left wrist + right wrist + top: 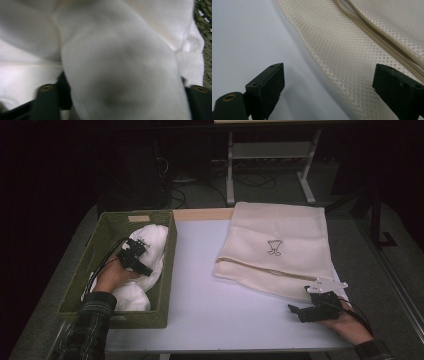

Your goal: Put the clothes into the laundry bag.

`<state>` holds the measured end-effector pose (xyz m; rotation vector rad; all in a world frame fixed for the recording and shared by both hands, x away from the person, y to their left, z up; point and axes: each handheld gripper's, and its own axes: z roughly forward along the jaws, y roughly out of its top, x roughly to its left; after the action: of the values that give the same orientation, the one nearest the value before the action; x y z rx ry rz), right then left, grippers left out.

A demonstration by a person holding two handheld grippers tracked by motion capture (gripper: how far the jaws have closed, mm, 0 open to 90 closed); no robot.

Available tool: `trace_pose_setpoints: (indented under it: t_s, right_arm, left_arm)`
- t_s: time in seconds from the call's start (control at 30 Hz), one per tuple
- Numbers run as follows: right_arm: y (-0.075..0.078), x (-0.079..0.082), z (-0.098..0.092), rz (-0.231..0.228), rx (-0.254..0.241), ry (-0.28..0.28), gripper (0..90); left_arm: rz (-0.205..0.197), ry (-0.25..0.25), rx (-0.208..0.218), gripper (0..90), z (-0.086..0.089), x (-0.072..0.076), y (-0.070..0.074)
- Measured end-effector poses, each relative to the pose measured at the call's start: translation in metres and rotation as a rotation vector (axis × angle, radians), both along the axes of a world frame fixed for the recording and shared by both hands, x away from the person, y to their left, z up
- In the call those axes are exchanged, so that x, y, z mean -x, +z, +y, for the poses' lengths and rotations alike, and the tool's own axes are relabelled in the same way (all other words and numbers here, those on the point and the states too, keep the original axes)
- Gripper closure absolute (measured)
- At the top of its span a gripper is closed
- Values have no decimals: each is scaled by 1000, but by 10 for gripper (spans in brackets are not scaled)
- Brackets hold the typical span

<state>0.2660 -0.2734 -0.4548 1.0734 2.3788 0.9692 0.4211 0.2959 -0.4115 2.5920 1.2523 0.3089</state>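
High view: left tool (141, 241) in white cloth (150, 245)

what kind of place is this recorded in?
Probably a lab or workshop set up for recording, not a home. A plain white table stands in a dark room, loose cables lie on the floor behind it, and a metal bench frame stands there. The woven basket of white cloth looks staged.

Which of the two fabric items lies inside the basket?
The white cloth, bunched in the green basket; the cream mesh bag lies flat on the table.
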Motion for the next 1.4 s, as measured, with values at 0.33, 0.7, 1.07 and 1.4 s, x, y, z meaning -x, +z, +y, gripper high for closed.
trace_pose_setpoints:
  t_s: [0.33, 0.7, 1.07, 1.4]
  right_arm:
    - [0, 0, 0, 2, -4, -4, 99]
    - [1, 0, -1, -3, -5, -6, 99]
    - [1, 0, -2, -4, -5, -10, 99]
    - [1, 0, -2, -2, -12, -14, 99]
  left_arm:
    - [-9, 56, 86, 646, 11, 0, 20]
    - [-113, 102, 242, 655, 30, 10, 75]
    - [-208, 91, 354, 662, 36, 22, 117]
    - [-278, 40, 404, 663, 30, 30, 159]
